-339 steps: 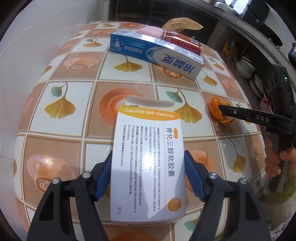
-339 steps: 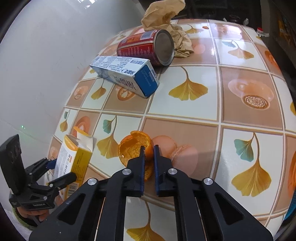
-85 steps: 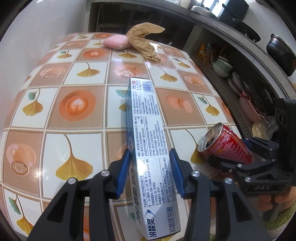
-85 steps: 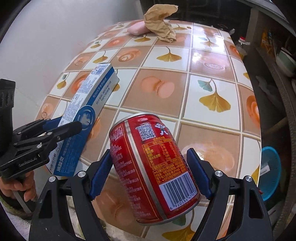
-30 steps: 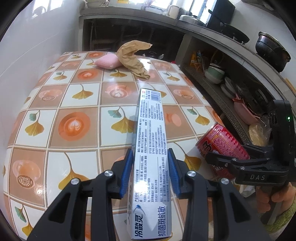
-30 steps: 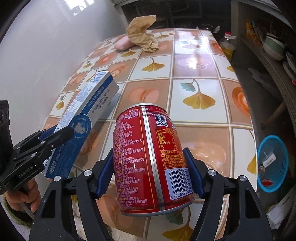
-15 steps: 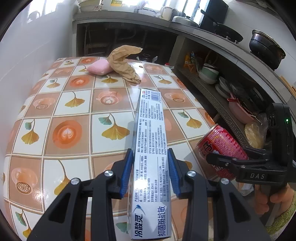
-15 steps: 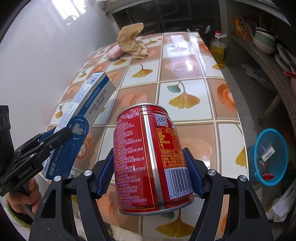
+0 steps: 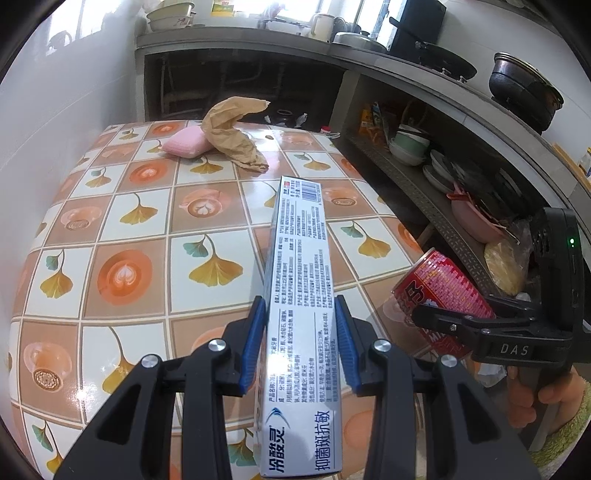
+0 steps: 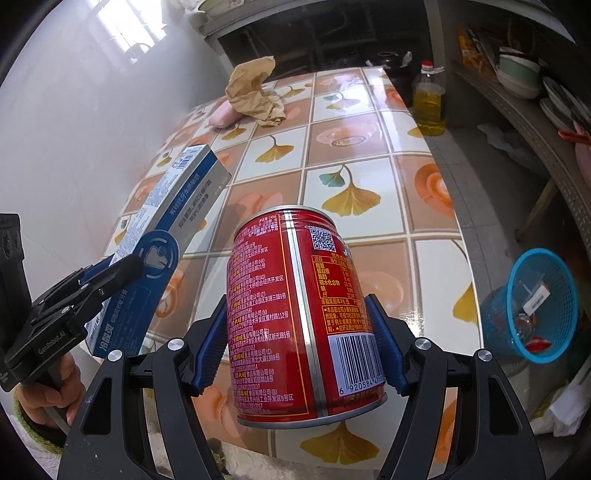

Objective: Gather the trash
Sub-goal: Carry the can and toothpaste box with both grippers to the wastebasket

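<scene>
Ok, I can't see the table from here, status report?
Left gripper shut on toothpaste box. Right gripper shut on red can. Crumpled paper bag left on table. Path clear.

1. Daylight enters through a window [image 9: 347, 14] at the far wall; it is blown out to white in both views.
2. The glossy tiled surface [image 9: 147, 229] throws glare patches, strongest on its far right tiles in the right wrist view [image 10: 402, 122].
3. The toothpaste box [image 9: 301, 332] carries a bright sheen low on its printed face.
4. The recess under the far counter [image 9: 240, 85] sits in deep shadow.
5. Fisheye bending curves the surface edges, and dark vignette fills the corners.
6. Both pictures are sharp, the print on the red can [image 10: 303, 310] readable.
</scene>
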Demonstrator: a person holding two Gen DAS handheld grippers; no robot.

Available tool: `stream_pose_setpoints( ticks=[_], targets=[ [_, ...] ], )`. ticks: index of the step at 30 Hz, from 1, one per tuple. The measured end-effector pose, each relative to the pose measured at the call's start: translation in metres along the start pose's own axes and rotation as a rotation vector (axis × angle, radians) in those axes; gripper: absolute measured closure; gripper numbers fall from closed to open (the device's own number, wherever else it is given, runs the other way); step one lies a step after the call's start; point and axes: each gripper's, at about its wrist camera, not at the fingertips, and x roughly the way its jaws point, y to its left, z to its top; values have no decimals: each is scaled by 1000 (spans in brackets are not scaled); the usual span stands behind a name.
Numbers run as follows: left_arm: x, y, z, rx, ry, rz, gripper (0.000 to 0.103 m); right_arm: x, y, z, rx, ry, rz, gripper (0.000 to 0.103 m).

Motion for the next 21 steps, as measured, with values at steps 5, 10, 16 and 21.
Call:
stream_pose_setpoints(
  ticks=[5,10,16,21],
  targets=[
    [0,-6,1,11,0,1,67,-2,-4,0,8,-4,10,37],
    [0,-11,4,22,-2,2,67,-5,-9,-2,15,-11,17,37],
    [2,-22,7,42,-2,0,67,-13,-19,-3,35,-30,24,37],
    [4,-36,10,69,-1,-11,67,-24,-34,-5,67,-51,30,37]
  ],
)
